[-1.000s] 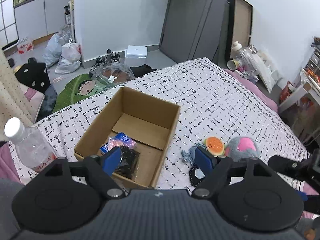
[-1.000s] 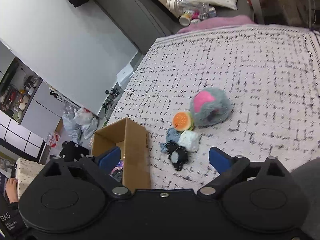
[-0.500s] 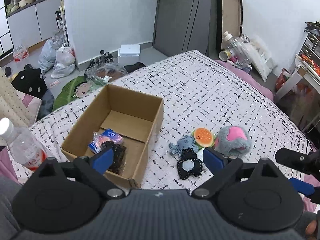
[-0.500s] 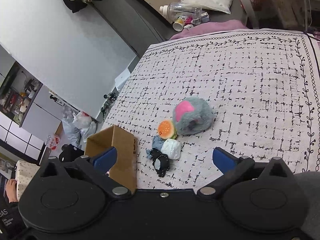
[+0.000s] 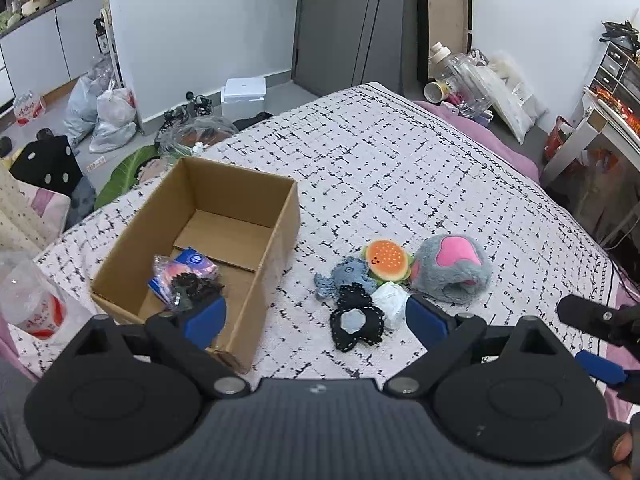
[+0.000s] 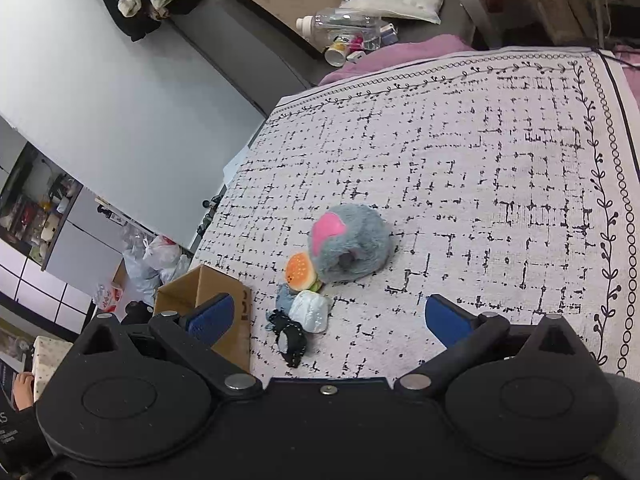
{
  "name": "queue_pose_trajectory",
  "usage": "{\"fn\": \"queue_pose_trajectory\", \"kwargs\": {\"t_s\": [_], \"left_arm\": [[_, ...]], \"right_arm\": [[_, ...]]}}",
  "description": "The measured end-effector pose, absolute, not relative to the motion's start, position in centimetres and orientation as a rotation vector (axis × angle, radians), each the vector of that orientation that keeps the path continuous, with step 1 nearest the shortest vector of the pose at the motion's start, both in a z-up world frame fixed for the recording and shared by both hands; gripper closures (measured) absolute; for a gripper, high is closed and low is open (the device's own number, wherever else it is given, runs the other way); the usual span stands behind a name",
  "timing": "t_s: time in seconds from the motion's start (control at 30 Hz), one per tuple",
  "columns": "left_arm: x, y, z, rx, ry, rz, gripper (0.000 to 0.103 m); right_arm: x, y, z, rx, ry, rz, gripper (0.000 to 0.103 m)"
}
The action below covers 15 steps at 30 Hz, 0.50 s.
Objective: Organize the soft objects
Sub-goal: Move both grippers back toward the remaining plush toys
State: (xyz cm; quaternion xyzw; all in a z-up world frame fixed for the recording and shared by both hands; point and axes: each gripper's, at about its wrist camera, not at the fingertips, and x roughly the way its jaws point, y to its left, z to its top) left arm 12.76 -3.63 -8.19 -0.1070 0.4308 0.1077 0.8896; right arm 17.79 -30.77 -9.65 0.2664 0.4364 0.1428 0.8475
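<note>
A cardboard box (image 5: pixel 256 240) sits on the patterned bedspread (image 5: pixel 400 168) and holds a blue-pink packet (image 5: pixel 182 270) and a black lacy item (image 5: pixel 196 286). Right of it lies a cluster: grey-pink plush (image 5: pixel 452 270), orange burger plush (image 5: pixel 386 260), blue-grey knitted toy (image 5: pixel 344 276), white soft ball (image 5: pixel 390 304), black-edged patch (image 5: pixel 354 322). My left gripper (image 5: pixel 316 318) is open and empty, hovering just short of the patch. My right gripper (image 6: pixel 328 318) is open and empty, above the white ball (image 6: pixel 310 312), with the grey plush (image 6: pixel 350 242) and box (image 6: pixel 200 288) ahead.
A plastic water bottle (image 5: pixel 32 300) lies at the bed's left edge. Bags (image 5: pixel 108 116), a white box (image 5: pixel 244 94) and clutter sit on the floor beyond. Bottles and a pillow (image 5: pixel 472 84) lie past the far right edge. The right gripper's tip (image 5: pixel 600 320) shows at the left view's right.
Both grippers have pulled back and risen; the soft cluster now shows whole and farther off. The left gripper has swung right, away from over the box.
</note>
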Motion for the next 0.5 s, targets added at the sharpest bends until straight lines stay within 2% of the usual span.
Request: {"fn": "queue_pose_trajectory", "kwargs": {"t_s": [0.3,0.37,0.43,0.5], "left_arm": [[14.1,-4.3,-10.5,-0.246,0.899,0.217,0.010],[14.5,-4.4,-11.2,-0.265,0.903,0.212,0.011],[14.9,-4.5,-11.8,-0.275,0.908,0.209,0.012],[15.5,-4.7,-12.6,-0.282,0.926,0.204,0.016]], "right_arm": [[19.4,-30.5,-12.0,0.637,0.943,0.351,0.001],[20.0,-30.1,-12.7,0.655,0.965,0.363,0.008],[20.5,-29.8,-13.4,0.679,0.985,0.388,0.010],[21.0,-29.5,-14.1,0.701,1.001,0.410,0.013]]}}
